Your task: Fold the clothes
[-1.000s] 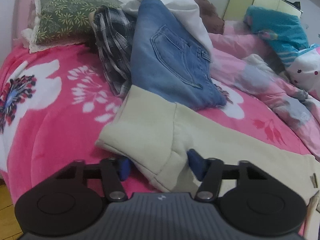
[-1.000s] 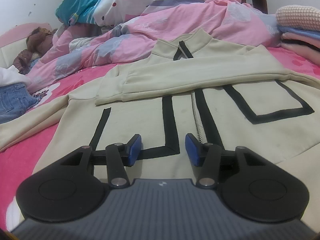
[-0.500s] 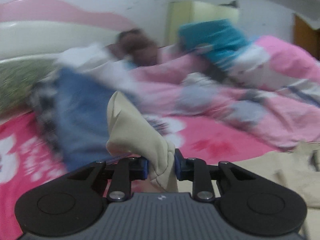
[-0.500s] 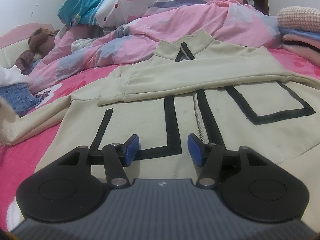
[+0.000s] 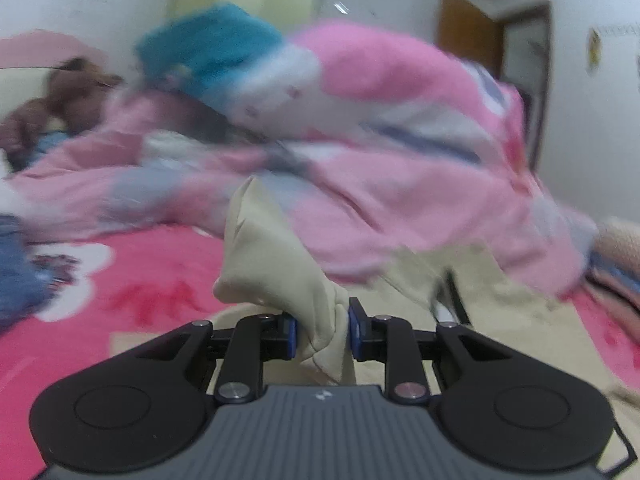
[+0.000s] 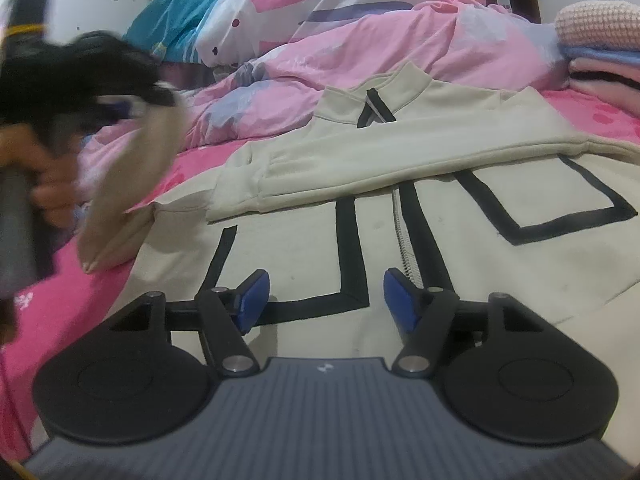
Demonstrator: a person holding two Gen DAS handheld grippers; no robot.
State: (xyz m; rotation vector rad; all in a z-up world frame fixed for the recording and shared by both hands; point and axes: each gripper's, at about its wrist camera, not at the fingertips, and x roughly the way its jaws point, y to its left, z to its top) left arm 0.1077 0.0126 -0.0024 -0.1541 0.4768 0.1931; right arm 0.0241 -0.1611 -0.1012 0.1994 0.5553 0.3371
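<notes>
**Cream zip jacket half folded on a pink floral bed**

The cream zip jacket (image 6: 440,240), trimmed with black lines, lies front-up across the pink floral bedspread (image 6: 80,300), its collar (image 6: 376,92) pointing toward a rumpled pink duvet (image 6: 400,32) heaped at the far side. One sleeve (image 6: 400,152) is already laid flat across the chest. The other sleeve (image 5: 276,264) is lifted off the bed, its cuff end pinched between the blue pads (image 5: 291,336) of the left gripper (image 5: 322,332), which stands narrow and clamped on the fabric; the cloth bunches up above the jaws and hangs below them. From the right wrist view the same sleeve (image 6: 132,188) slopes down from the raised left gripper (image 6: 120,106), blurred at the left edge, to the jacket's shoulder, with a hand (image 6: 44,176) gripping the tool's handle. The right gripper (image 6: 326,300) hovers low over the jacket's hem beside the zip (image 6: 402,232); its jaws have just been opening and now stand wide, with nothing between them. A teal cushion (image 6: 176,20) rests behind the duvet, folded knitwear (image 6: 600,48) is stacked at the far right, and blue denim (image 5: 20,272) lies blurred at the left edge of the left wrist view.
</notes>
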